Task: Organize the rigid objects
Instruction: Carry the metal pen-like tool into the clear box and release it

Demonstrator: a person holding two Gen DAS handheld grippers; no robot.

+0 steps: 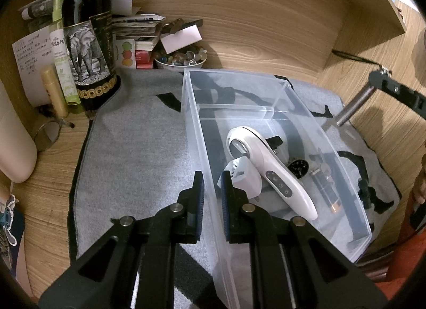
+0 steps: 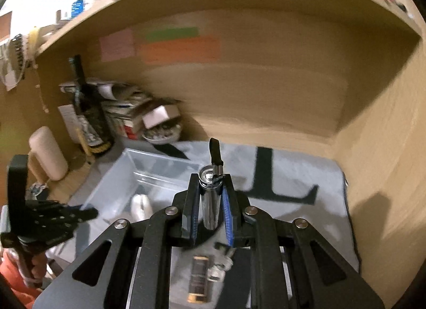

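Note:
A clear plastic bin (image 1: 198,133) stands on a grey mat (image 1: 133,149). Inside lie a white handheld device (image 1: 269,165), a white plug adapter (image 1: 239,176), a round black item (image 1: 298,168) and a dark cylinder (image 1: 328,192). My left gripper (image 1: 211,181) straddles the bin's left wall, jaws narrow, one finger inside next to the adapter; whether it pinches the wall is unclear. My right gripper (image 2: 210,192) is shut on a silver metal cylinder (image 2: 210,202) with a black strap, held above the bin (image 2: 117,173). That cylinder also shows in the left wrist view (image 1: 354,106).
A dark wine bottle (image 1: 89,42), green tubes, papers and a bowl of small trinkets (image 1: 181,58) crowd the back left corner. Wooden walls enclose the desk at the back and right. A shelf hangs overhead. The left gripper shows in the right wrist view (image 2: 48,218).

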